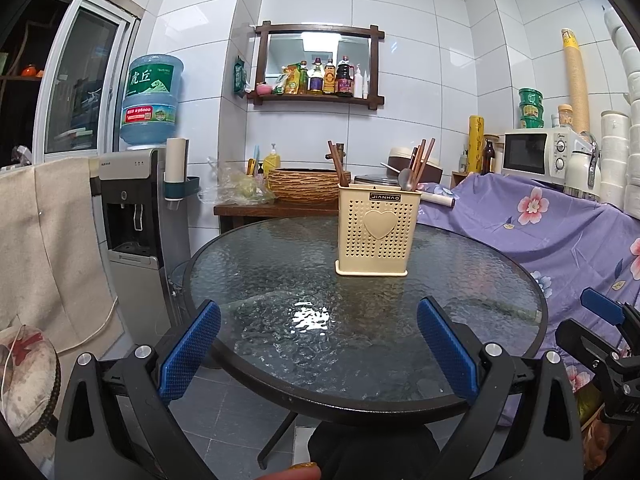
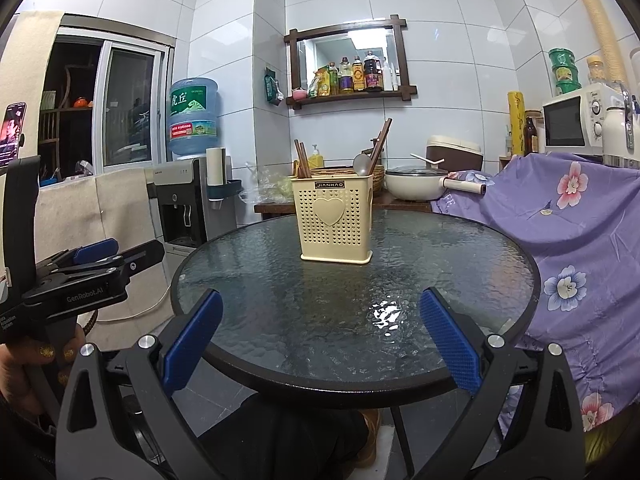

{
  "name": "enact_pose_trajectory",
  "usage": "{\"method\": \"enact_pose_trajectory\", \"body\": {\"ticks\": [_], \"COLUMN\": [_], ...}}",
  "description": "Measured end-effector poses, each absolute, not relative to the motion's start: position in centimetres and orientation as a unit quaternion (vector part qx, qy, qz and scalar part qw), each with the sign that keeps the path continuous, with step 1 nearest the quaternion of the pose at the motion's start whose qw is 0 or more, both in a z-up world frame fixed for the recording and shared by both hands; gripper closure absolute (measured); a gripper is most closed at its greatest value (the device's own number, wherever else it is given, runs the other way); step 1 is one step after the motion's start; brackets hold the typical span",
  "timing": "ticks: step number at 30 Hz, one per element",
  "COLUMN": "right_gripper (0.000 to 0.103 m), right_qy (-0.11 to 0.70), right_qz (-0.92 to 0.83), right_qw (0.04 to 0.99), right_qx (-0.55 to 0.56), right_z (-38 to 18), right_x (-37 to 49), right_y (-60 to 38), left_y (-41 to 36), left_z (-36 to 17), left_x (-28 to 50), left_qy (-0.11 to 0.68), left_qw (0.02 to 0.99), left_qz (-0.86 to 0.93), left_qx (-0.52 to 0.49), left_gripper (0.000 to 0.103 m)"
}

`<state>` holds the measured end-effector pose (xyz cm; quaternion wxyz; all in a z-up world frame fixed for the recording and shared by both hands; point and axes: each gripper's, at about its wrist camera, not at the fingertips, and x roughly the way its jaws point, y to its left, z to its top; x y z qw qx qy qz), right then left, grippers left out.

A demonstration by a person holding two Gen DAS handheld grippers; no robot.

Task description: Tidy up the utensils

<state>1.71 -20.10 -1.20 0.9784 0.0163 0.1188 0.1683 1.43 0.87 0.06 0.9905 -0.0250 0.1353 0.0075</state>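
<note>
Tiled kitchen, glass table point(image 1: 280, 264); both hand-held grippers, left point(image 1: 318, 350) and right point(image 2: 320, 346), gape empty.
Light, stiff chopsticks point(image 2: 303, 162) and slick spoon point(image 2: 361, 166) in caddy point(image 2: 334, 220): pinch exposed upper shafts.

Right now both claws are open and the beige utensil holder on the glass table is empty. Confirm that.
Not empty. Both wrist views show the utensil holder holding chopsticks and a spoon. The left claw and right claw are open.

Round table point(image 1: 500, 300): bumpy glass top, shiny, dark rim. Utensil holder point(image 1: 378, 234): cream plastic, full of tiny holes. Chopsticks point(image 1: 425, 160): brown wood. Spoon point(image 1: 406, 179): dull grey metal. Gripper pads point(image 1: 188, 354): blue, rough, dotted rubber. Wall tiles point(image 1: 432, 92): white, glossy.
</note>
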Motion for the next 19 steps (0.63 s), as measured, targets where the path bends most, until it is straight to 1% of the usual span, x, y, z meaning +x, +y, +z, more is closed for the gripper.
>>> {"method": "enact_pose_trajectory", "body": {"ticks": [19], "right_gripper": [0.006], "right_qy": [0.120], "right_qz": [0.171], "right_qw": [0.978], "right_qx": [0.015], "right_z": [-1.34], "right_x": [1.84], "right_y": [-20.28], "left_y": [1.44], "left_z": [0.13], "left_x": [1.42], "left_qy": [0.139], "left_qw": [0.990], "left_qz": [0.006], "left_qx": [-0.027], "left_gripper": [0.006]}}
